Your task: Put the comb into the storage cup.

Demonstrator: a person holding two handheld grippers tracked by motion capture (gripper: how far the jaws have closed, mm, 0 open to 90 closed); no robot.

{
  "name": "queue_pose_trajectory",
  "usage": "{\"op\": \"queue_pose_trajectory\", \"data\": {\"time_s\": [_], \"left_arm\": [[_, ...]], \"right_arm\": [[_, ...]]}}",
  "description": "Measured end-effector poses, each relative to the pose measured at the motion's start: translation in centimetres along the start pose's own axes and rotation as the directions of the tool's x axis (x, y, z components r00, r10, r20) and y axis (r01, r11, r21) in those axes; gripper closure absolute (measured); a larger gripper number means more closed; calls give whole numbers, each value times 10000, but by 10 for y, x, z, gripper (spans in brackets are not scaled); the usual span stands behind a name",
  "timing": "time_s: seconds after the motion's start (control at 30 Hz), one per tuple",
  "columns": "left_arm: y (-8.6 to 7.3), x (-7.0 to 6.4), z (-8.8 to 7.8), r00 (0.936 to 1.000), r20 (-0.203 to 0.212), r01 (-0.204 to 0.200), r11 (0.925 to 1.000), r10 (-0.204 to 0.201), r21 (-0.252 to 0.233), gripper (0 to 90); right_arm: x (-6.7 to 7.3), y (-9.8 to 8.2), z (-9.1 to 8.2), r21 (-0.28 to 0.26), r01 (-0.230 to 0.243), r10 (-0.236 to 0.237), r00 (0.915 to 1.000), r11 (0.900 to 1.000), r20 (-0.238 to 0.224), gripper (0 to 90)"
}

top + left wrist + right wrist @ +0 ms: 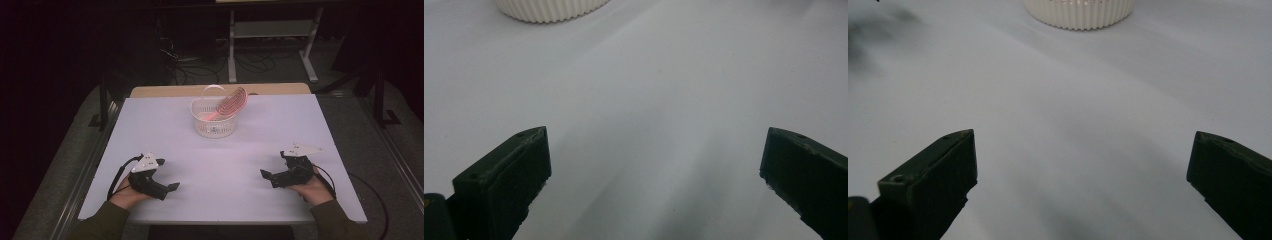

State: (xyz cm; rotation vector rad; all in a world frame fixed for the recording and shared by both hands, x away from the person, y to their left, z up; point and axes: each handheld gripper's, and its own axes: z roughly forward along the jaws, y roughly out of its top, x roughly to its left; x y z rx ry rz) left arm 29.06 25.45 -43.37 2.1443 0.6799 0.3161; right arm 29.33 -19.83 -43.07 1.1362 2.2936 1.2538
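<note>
A small white ribbed basket stands on the white table toward the far middle. A pink hairbrush leans in it, head sticking out to the upper right. My left gripper rests low at the front left, held by a hand, jaws wide apart with nothing between them. My right gripper sits at the front right, also open and empty. In the left gripper view the basket's base shows at the top left; in the right gripper view the basket is at the top centre.
The white sheet lies over a wooden tabletop whose far edge shows behind the basket. Beyond stand a metal shelf frame and loose cables on the dark floor. Bare surface separates the two grippers.
</note>
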Motion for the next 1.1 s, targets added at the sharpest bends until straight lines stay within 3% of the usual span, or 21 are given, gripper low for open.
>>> {"op": "queue_pose_trajectory", "data": {"time_s": [0.37, 0.7, 1.1], "left_arm": [[0, -1, -1, 10000, 15, -75, 10000, 76, -47, 0], [-1, -1, -1, 10000, 2, -82, 9999, 82, -69, 0], [-1, -1, 0, 9999, -61, -132, 9999, 132, 41, 0]], "right_arm": [[6, -11, -4, 140, 161, -159, 9997, 9998, -203, 0], [5, -19, -4, 563, 310, -311, 9995, 9979, 2, 0], [4, -19, -3, 616, 423, -423, 9991, 9972, -11, 0]]}}
